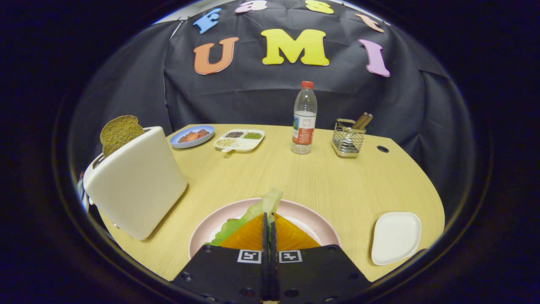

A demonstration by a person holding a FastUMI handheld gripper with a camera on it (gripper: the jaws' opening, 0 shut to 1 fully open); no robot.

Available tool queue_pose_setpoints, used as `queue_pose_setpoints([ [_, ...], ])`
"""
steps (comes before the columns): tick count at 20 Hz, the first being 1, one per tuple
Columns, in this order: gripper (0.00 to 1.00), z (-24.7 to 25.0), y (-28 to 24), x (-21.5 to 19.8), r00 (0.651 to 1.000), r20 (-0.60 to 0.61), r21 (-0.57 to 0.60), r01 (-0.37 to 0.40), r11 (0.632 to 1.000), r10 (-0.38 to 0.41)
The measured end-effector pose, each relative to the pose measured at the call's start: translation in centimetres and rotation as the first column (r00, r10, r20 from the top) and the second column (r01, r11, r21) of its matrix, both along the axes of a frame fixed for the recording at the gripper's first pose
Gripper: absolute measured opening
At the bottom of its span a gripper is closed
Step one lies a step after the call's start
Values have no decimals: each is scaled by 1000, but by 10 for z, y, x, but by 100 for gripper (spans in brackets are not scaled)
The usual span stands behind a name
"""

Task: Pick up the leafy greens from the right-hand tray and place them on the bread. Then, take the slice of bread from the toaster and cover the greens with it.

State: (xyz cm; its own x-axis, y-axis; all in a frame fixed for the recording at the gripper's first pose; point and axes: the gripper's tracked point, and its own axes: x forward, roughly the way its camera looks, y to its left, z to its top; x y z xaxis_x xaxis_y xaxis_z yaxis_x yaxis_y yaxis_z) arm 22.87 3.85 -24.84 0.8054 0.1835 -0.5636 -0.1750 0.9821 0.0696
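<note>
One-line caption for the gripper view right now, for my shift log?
Gripper shut on leafy greens over the pink plate; bread slice waits in the toaster.

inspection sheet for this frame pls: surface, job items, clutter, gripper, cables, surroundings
Surface: round wooden table, a grommet hole near its far edge.
Job's things: leafy greens pinched over the pink plate; bread slice upright in the white toaster; white tray, bare.
Clutter: water bottle, wire utensil holder, divided dish, blue plate.
Grippers: gripper shut on the greens.
Cables: nothing seen.
Surroundings: black cloth wall.
</note>
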Motion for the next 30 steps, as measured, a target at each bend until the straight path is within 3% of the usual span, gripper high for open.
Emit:
queue_pose_setpoints([
  [4, 20, 4, -7, 0, 1000, 16, 7, 7, 1000, -7],
  [11, 86, 54, -17, -28, 992, 122, -32, 23, 999, -19],
  [14, 97, 84, -10, -44, 986, 167, -61, 25, 998, -15],
  [22, 97, 164, 63, -65, 981, 193, 24, -35, 999, 30],
  [30, 97, 189, 169, -49, 975, 182, 15, -130, 991, 125],
])
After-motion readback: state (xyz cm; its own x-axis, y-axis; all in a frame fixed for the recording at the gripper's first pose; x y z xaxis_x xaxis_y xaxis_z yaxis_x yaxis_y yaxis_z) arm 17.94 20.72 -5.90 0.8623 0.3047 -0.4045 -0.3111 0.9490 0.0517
